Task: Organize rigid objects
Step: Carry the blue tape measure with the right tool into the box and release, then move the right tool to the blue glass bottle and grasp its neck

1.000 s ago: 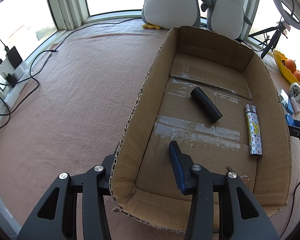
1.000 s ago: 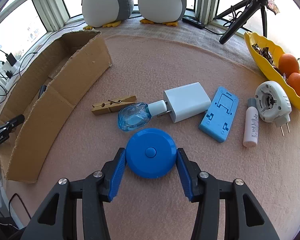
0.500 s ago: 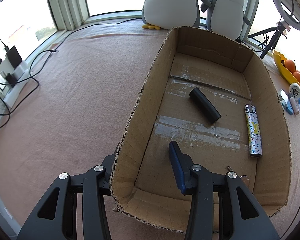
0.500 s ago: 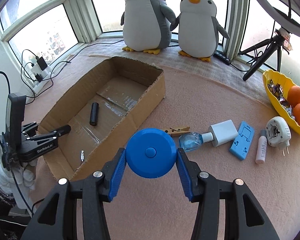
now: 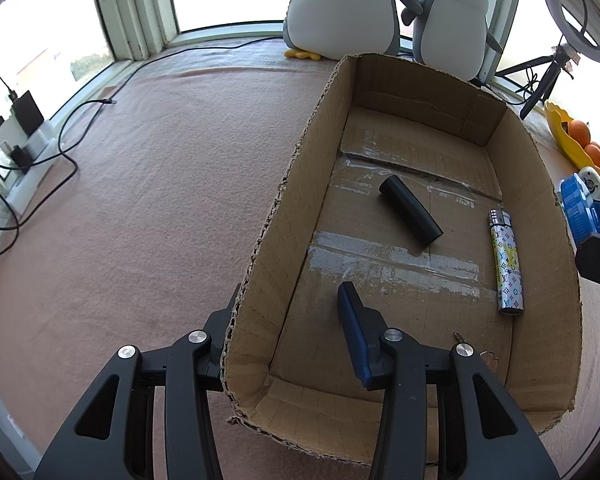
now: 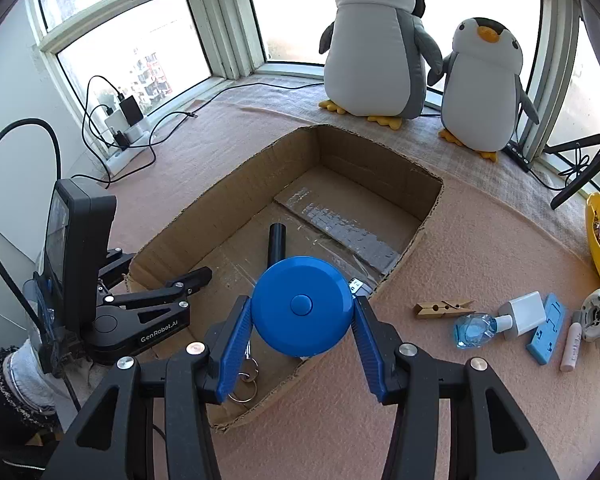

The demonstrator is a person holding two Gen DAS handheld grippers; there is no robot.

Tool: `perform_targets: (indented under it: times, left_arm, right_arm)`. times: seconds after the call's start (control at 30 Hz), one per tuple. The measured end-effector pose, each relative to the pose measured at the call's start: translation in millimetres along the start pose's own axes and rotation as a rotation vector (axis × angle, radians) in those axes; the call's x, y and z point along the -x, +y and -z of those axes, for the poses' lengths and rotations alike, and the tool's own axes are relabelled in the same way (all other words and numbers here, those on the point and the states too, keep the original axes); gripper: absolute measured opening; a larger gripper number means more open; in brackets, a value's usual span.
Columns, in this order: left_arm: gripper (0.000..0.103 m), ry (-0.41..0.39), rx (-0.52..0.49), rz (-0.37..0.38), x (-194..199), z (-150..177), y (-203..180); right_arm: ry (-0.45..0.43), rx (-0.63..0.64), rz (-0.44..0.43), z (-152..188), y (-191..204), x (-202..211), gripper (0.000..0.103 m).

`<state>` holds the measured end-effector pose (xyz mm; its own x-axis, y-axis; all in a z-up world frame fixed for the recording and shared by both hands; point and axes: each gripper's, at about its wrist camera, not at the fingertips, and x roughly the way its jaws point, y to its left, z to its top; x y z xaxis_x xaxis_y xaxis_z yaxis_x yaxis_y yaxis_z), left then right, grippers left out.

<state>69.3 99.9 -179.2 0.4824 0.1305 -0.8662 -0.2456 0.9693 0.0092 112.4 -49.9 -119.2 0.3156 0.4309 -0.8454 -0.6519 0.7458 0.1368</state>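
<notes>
My right gripper (image 6: 302, 308) is shut on a round blue tape measure (image 6: 302, 306) and holds it in the air over the near right rim of the open cardboard box (image 6: 380, 160). In the left wrist view the tape measure (image 5: 576, 208) shows at the right edge, beside the box's right wall. My left gripper (image 5: 290, 292) is shut on the box's left wall (image 5: 284, 232) near its front corner, one finger outside and the blue-padded finger (image 5: 352, 320) inside. In the box lie a black cylinder (image 5: 410, 210), a patterned lighter (image 5: 506, 262) and a key ring (image 6: 244, 384).
On the pink cloth right of the box lie a wooden clothespin (image 6: 444, 307), a small blue bottle (image 6: 474, 330), a white charger (image 6: 522, 314), a blue stand (image 6: 546, 330), a white tube (image 6: 572, 346) and a round plug (image 6: 598, 314). Two plush penguins (image 6: 376, 40) stand behind; cables and a power strip (image 6: 124, 136) lie left.
My right gripper has lifted the blue tape measure off the cloth and carried it left, from among the loose items to above the box's rim. The left gripper has not moved.
</notes>
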Motion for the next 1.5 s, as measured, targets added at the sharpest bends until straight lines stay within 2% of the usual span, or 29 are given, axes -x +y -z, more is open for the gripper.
perform_targets:
  times: [0.53, 0.63, 0.7, 0.9, 1.23, 1.5]
  left_arm:
    - [0.043, -0.001, 0.001, 0.001, -0.1, -0.1, 0.2]
    - [0.043, -0.001, 0.0, 0.001, -0.3, -0.3, -0.2]
    - [0.043, -0.001, -0.001, 0.0, -0.1, 0.0, -0.3]
    - [0.043, -0.002, -0.001, 0.0, 0.2, 0.3, 0.0]
    - [0.043, -0.002, -0.002, -0.001, 0.4, 0.3, 0.7]
    - [0.043, -0.002, -0.002, -0.001, 0.4, 0.3, 0.6]
  right_arm:
    - [0.011, 0.014, -0.028, -0.9, 17.3, -15.4, 0.046]
    - [0.003, 0.003, -0.046, -1.7, 16.5, -13.6, 0.048]
    - [-0.006, -0.002, -0.046, -2.1, 16.9, -11.0, 0.053]
    - [-0.025, -0.025, -0.044, -1.5, 13.0, -3.1, 0.054]
    - [-0.059, -0.113, -0.025, 6.1, -16.6, 18.5, 0.054]
    - [-0.076, -0.232, 0.004, 25.7, -62.4, 38.3, 0.054]
